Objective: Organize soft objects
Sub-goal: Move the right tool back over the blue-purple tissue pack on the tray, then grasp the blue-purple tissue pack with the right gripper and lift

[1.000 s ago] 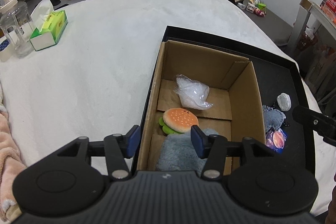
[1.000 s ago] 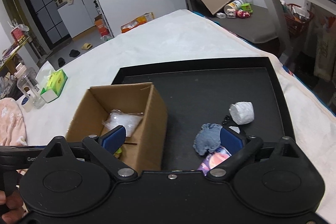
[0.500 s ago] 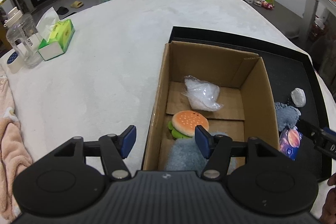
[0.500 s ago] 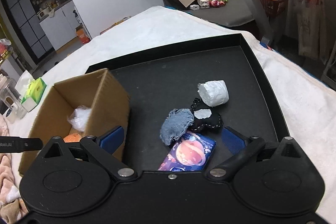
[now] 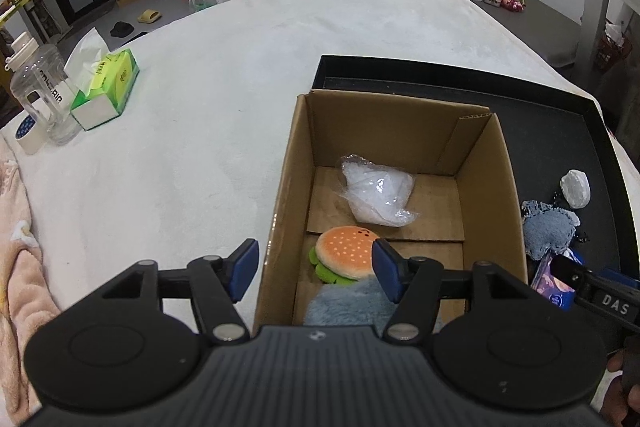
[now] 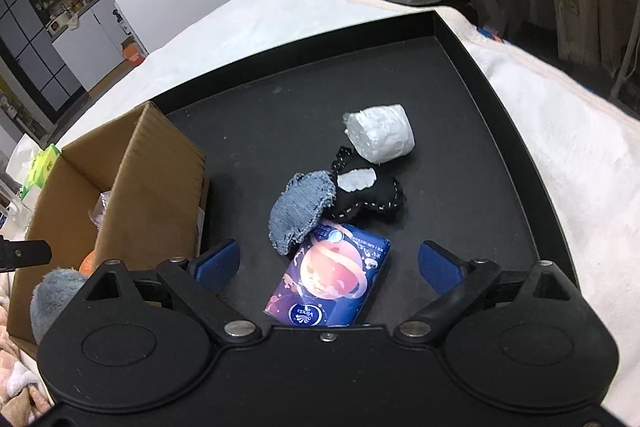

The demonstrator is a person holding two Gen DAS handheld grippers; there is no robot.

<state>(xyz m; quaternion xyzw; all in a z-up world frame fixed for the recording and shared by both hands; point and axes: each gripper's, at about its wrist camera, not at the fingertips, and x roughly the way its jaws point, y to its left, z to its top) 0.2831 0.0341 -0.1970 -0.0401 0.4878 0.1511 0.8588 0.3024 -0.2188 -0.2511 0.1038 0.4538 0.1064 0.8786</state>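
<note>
Straddling box wall [image 5: 280, 211], tray rim [image 6: 516, 131] near

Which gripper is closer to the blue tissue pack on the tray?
Right. The right gripper hovers open directly over the tissue pack; the left gripper hangs at the cardboard box wall, jaws astride it.

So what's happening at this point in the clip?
A person is sorting soft items from a black tray into a cardboard box. The box already holds a burger plush, a plastic-wrapped white bundle and a grey-blue fluffy item. The right gripper, jaws wide and empty, hangs over a tissue pack. The left gripper, also empty, straddles the box's wall.
</note>
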